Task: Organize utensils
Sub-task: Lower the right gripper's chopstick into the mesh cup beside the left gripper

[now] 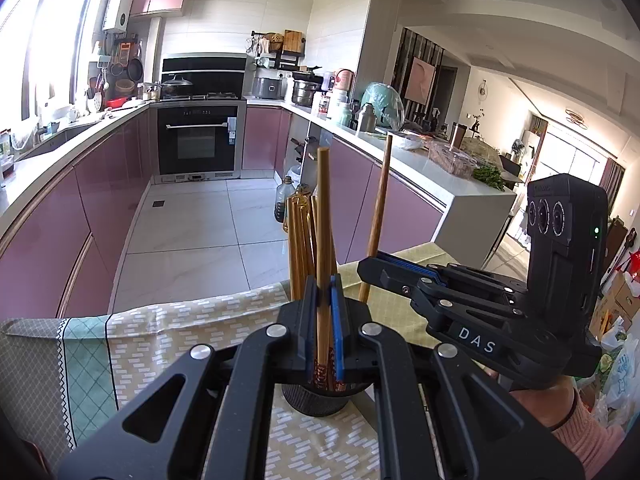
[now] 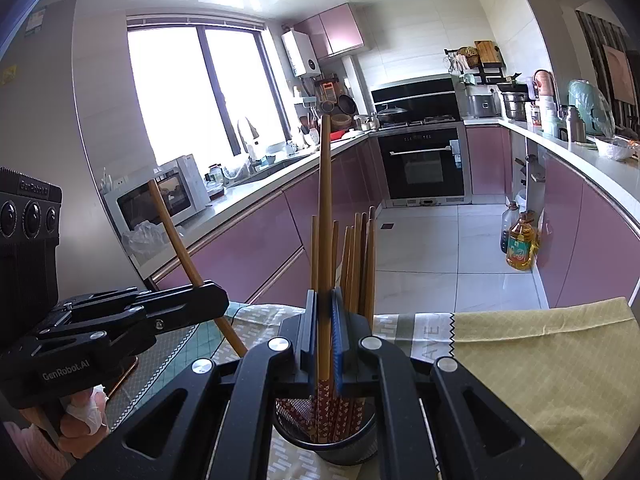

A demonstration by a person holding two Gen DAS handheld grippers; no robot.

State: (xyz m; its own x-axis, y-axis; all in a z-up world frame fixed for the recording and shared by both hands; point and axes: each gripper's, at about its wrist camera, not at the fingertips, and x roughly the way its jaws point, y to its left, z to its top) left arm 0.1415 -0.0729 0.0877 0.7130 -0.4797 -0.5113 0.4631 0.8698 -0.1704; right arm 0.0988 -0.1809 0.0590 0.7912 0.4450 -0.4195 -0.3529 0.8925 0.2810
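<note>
A black mesh holder (image 1: pixel 316 402) (image 2: pixel 332 446) stands on the patterned tablecloth (image 1: pixel 180 320) (image 2: pixel 540 360) with several wooden chopsticks (image 1: pixel 300 240) (image 2: pixel 356 264) upright in it. My left gripper (image 1: pixel 323 292) is shut on one chopstick (image 1: pixel 324 220) whose red-patterned lower end reaches into the holder. Close on the right, my right gripper (image 1: pixel 370 266) grips another chopstick (image 1: pixel 380 200). In the right wrist view that gripper (image 2: pixel 324 308) is shut on its chopstick (image 2: pixel 326 220), tip down in the holder. The left gripper (image 2: pixel 212 300) holds its slanted chopstick (image 2: pixel 176 232), the lower end hidden.
The table's far edge runs just behind the holder, with tiled kitchen floor (image 1: pixel 192 232) beyond. Pink cabinets and counters line both sides. A hand in a pink sleeve (image 1: pixel 580 420) holds the right gripper; a hand (image 2: pixel 80 412) holds the left.
</note>
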